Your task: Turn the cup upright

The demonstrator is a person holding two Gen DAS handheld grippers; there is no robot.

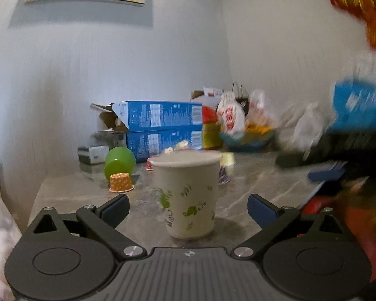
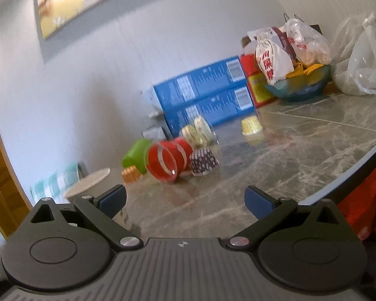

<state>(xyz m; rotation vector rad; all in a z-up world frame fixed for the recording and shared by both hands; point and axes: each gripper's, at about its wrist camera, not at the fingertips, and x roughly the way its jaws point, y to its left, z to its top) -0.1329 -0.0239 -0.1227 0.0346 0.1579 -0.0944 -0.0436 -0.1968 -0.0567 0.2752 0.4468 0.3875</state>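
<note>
A white paper cup (image 1: 189, 195) with green prints stands upright on the marble counter (image 1: 263, 188), wide rim up. My left gripper (image 1: 188, 209) is open, its blue-padded fingers apart on either side of the cup, not touching it. The same cup shows at the left in the right wrist view (image 2: 92, 185), partly hidden behind that gripper's left finger. My right gripper (image 2: 185, 200) is open and empty above the counter (image 2: 300, 150). A red cup (image 2: 166, 161) lies on its side ahead of it, mouth toward me.
A green cup (image 1: 119, 161) lies on its side by an orange cupcake liner (image 1: 121, 181). More liners (image 2: 203, 161) are scattered nearby. Blue boxes (image 1: 163, 128), a red-yellow can (image 2: 257, 85), a bowl with bags (image 2: 298, 85) and plastic bags (image 2: 363, 62) line the back wall.
</note>
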